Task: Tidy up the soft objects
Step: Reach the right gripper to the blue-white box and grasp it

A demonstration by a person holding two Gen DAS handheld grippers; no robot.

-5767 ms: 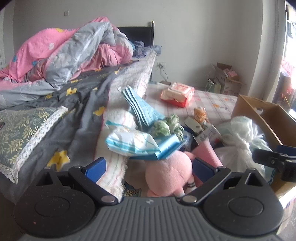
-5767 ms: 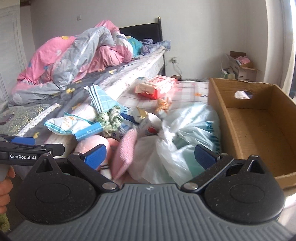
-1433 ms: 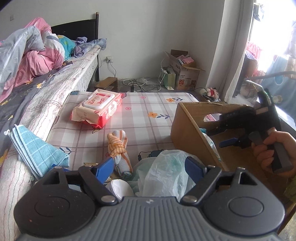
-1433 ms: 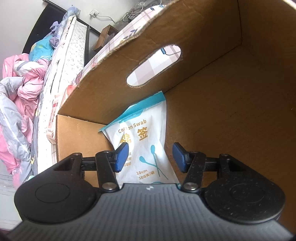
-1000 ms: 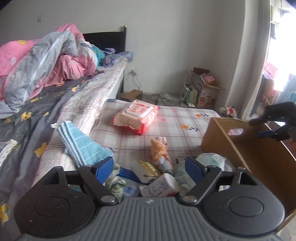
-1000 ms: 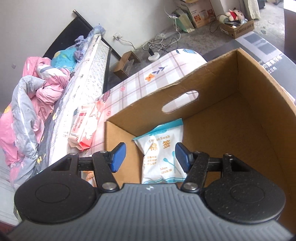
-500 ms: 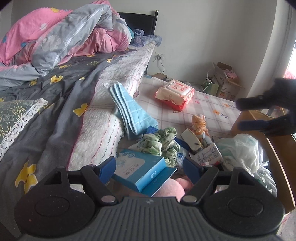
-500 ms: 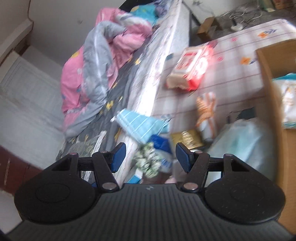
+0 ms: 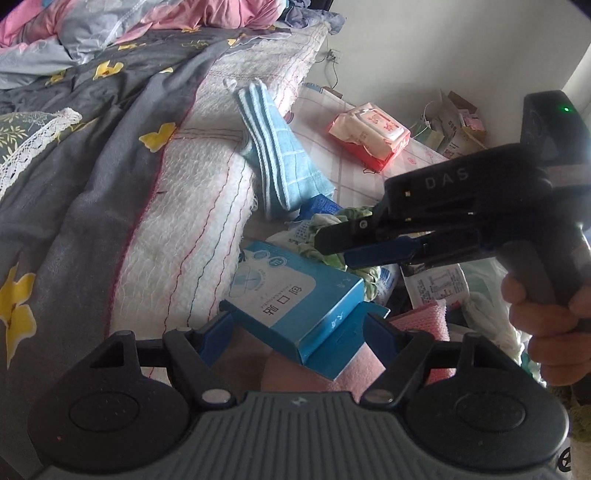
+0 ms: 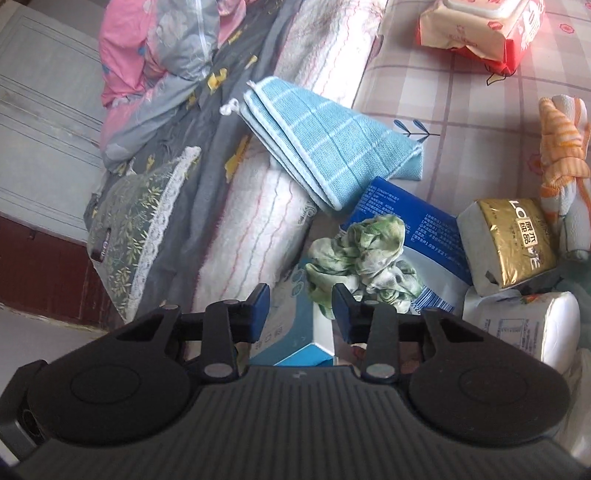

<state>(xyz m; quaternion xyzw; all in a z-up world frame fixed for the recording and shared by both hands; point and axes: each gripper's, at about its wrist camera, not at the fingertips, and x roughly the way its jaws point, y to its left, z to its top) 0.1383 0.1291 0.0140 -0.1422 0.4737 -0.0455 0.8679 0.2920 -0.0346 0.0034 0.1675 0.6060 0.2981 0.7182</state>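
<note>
A pile of soft goods lies beside the bed. A blue box sits between the fingers of my open left gripper, on a pink plush. My right gripper is open and hovers just above the box and a green-white crumpled cloth; it shows from the side in the left wrist view. A folded blue checked towel leans on the mattress edge. An orange-white knotted cloth lies at the right.
A red wipes pack lies on the checked mat. A gold tissue pack, a white tissue pack and a blue bag crowd the pile. The bed with a grey quilt is at left.
My right gripper left the cardboard box, where the cotton swab pack stays, and swung down over the pile. My left gripper moved closer to the blue box.
</note>
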